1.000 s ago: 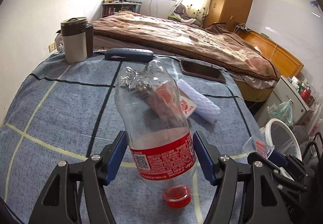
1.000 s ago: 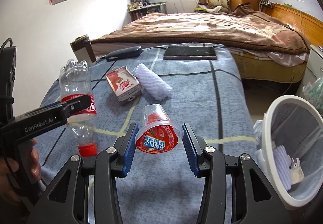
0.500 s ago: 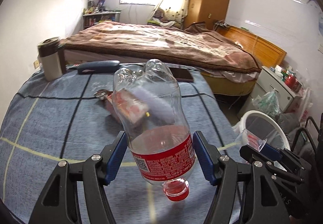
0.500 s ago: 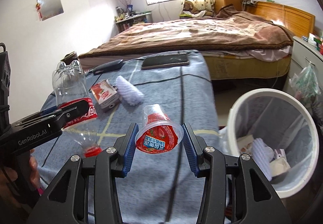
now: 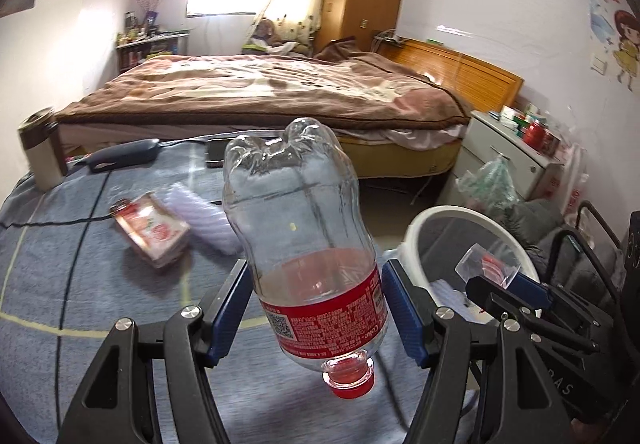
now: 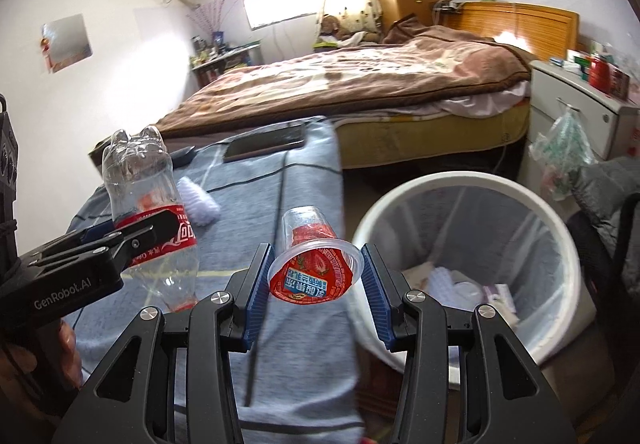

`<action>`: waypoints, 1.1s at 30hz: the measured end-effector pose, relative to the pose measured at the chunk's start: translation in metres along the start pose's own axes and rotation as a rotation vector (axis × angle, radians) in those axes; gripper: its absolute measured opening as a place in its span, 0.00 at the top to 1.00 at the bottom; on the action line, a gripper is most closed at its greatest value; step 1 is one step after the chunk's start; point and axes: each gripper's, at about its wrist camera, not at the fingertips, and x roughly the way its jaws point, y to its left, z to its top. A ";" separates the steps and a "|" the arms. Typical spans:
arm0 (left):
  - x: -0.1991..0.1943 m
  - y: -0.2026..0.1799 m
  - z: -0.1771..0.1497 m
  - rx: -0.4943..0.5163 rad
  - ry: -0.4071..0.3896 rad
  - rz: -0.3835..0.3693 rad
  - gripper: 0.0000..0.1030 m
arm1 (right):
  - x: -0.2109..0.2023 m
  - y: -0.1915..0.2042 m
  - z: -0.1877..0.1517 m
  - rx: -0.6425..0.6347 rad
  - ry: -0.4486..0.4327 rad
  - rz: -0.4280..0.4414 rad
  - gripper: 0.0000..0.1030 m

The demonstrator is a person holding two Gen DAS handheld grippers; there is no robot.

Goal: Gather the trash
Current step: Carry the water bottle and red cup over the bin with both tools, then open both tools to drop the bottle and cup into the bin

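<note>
1. At the bottom centre of the left wrist view, the left gripper (image 5: 316, 308) is clenched on a clear plastic bottle with a red label and red cap (image 5: 304, 228), held cap-down; the label carries a QR code and small print too fine to read, and in the right wrist view white script shows on its red band.
2. At the bottom centre of the right wrist view, the right gripper (image 6: 316, 276) grasps a clear plastic cup with a red strawberry-printed foil lid (image 6: 314, 264), tilted on its side; the blue band bears Chinese characters.
3. At the left edge of that view the other tool's black arm reads "GenRobot.AI".
4. In the right half, beside the blue checked tablecloth (image 6: 280, 196), stands a white round bin with a clear liner (image 6: 472, 184), scraps inside.
5. Farther back on the cloth lie a red strawberry carton (image 5: 154, 232), a white ribbed foam sleeve (image 5: 204, 216) and a dark phone (image 6: 264, 144).
6. Compared with a second ago, both views have swung right: the bin looms larger and closer to the cup.
</note>
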 end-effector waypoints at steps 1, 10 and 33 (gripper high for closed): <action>0.002 -0.006 0.001 0.009 0.001 -0.011 0.34 | -0.001 -0.003 0.000 0.005 -0.003 -0.006 0.55; 0.021 -0.064 0.010 0.089 0.013 -0.114 0.34 | -0.009 -0.049 0.004 0.074 -0.025 -0.103 0.55; 0.085 -0.130 0.009 0.127 0.129 -0.226 0.33 | 0.009 -0.113 -0.010 0.143 0.069 -0.222 0.55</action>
